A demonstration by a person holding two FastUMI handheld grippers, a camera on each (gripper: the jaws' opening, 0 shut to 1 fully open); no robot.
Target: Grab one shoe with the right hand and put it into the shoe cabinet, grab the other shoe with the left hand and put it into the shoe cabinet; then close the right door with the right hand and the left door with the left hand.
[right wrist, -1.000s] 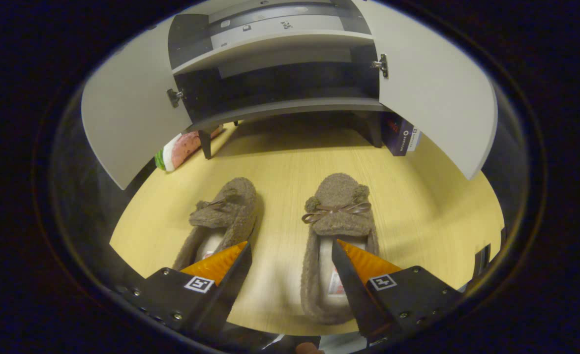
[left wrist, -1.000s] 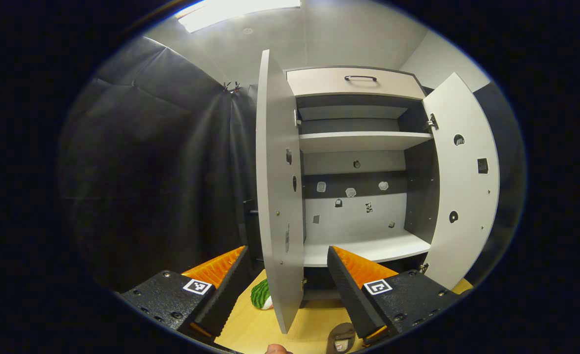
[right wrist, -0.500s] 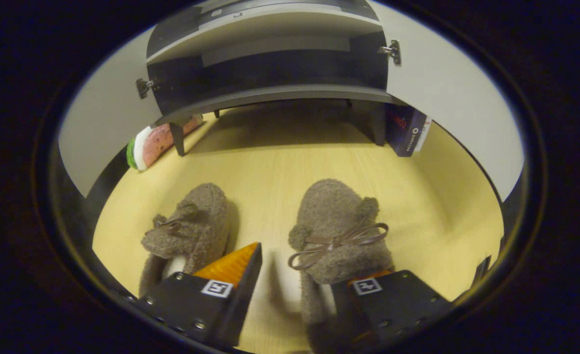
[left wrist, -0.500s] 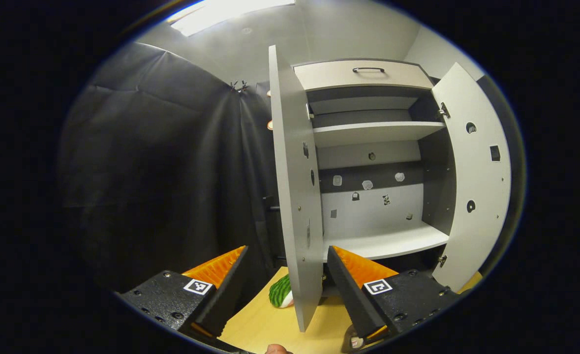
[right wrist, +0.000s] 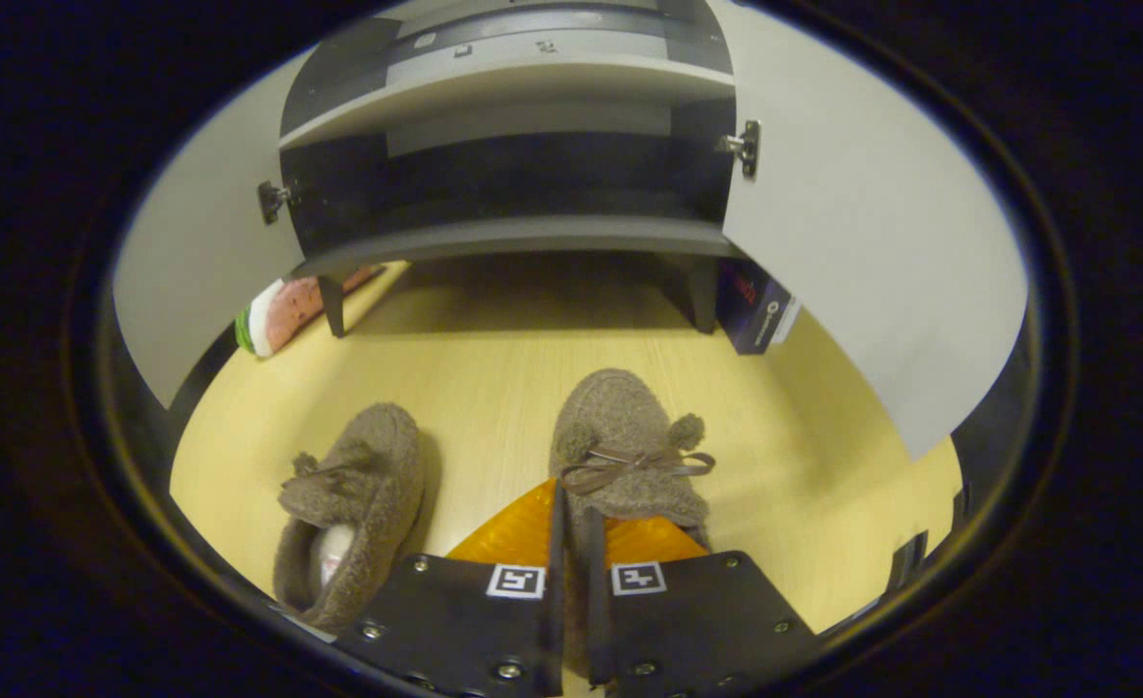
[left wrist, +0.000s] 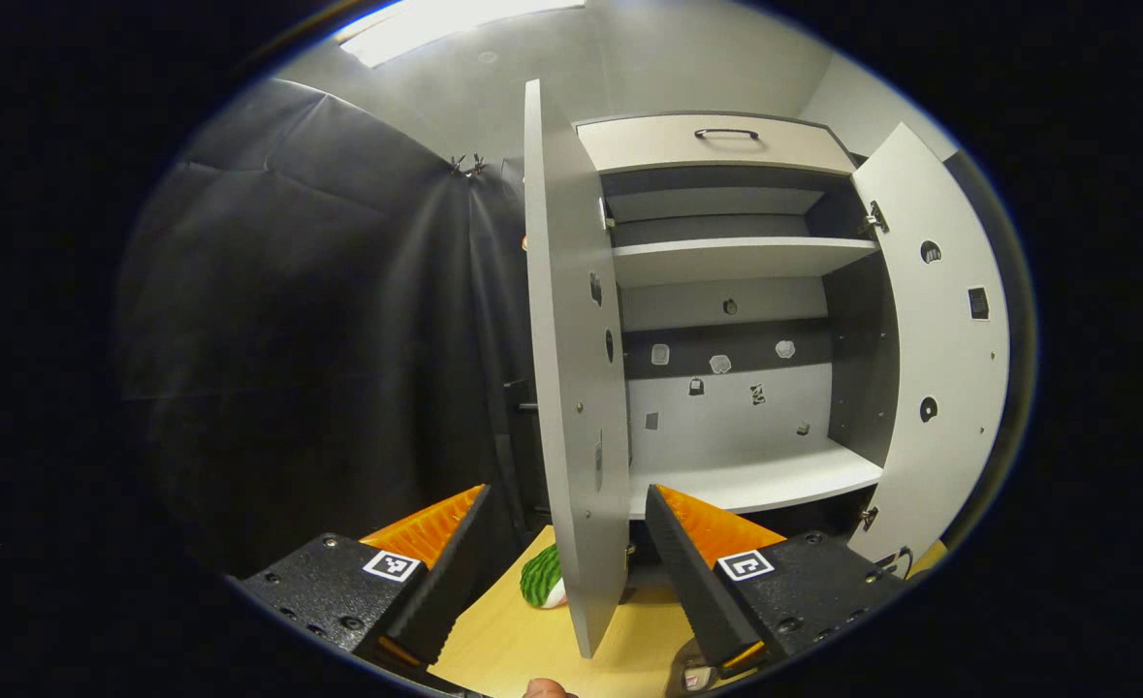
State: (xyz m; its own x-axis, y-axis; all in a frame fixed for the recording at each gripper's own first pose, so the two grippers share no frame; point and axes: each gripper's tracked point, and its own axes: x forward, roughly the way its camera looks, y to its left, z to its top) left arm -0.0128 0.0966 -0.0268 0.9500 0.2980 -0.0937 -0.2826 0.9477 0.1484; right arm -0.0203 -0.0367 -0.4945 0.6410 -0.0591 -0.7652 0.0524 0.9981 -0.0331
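Right gripper view shows the right claw point(right wrist: 571, 504) pinched narrow on the side wall of a fuzzy brown shoe point(right wrist: 624, 451) with a bow, on the yellow floor point(right wrist: 493, 368) before the open shoe cabinet point(right wrist: 513, 233), the other shoe point(right wrist: 353, 509) beside, while the left claw point(left wrist: 563, 514) stands wide by the left door point(left wrist: 571, 388) edge

Two slippers point(right wrist: 629, 446) point(right wrist: 353, 499) side by side on floor point(right wrist: 493, 378) before open cabinet point(right wrist: 523, 237).

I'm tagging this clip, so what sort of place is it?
Likely a staged booth set up as an entryway: a shoe cabinet with both doors open, fuzzy slippers on a wood-look floor, and black cloth as the wall.
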